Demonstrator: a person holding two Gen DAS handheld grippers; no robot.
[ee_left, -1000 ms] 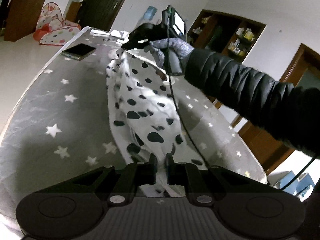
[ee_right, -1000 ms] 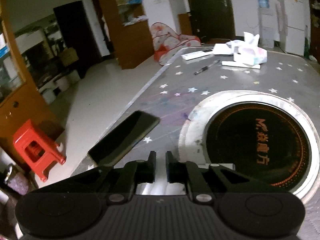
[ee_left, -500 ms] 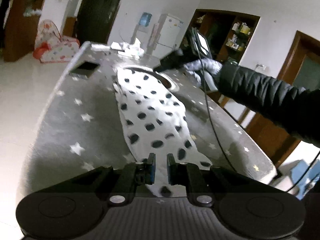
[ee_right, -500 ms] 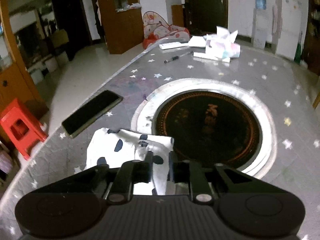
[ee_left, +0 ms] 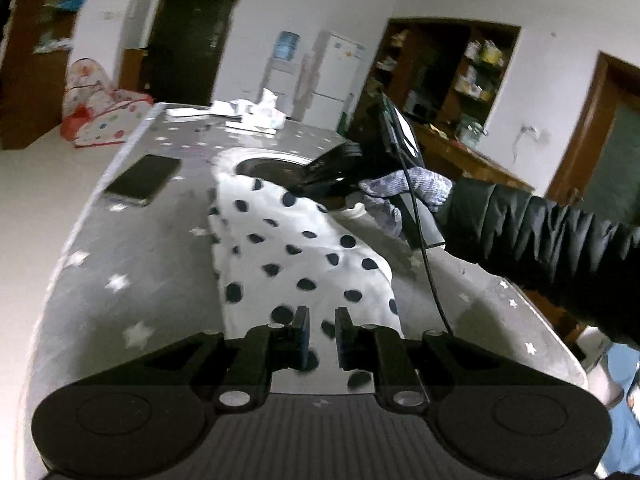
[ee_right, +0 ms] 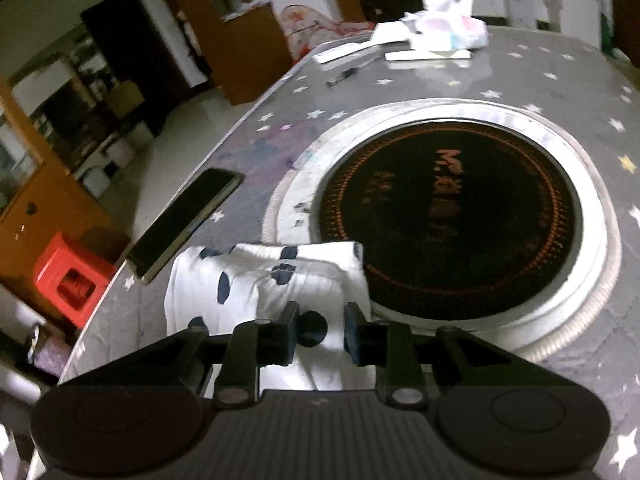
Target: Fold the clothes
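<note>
We see a white cloth with dark spots point(ee_left: 296, 256) lying flat in a long strip on the grey table cover with white stars point(ee_left: 132, 248). It runs from the left gripper point(ee_left: 319, 332) at the near end up to the right gripper point(ee_left: 320, 174) at the far end.

The left gripper's black fingers are close together with a thin gap. The near edge of the cloth lies between them, and we cannot tell if they pinch it.

The right gripper point(ee_right: 318, 334) is opening. The far end of the cloth point(ee_right: 272, 284) sits between its fingers, and the pads stand a little apart from it. A hand in a grey knit glove point(ee_left: 404, 192) with a black puffy sleeve point(ee_left: 540, 240) holds this gripper.

The far end of the cloth stops right at the pale ring around the round black cooker plate point(ee_right: 452, 216) set in the table. A black flat phone point(ee_right: 184, 220) lies just beside the cloth's left corner, close to the table's left edge.

On the left of the cloth there is a bare strip of table before the edge drops to the floor. On the right there is bare table too. Far back, white papers and tissues point(ee_right: 436, 36) lie in a pile, well apart from the cloth. A red plastic stool point(ee_right: 72, 280) stands on the floor below the left edge.
</note>
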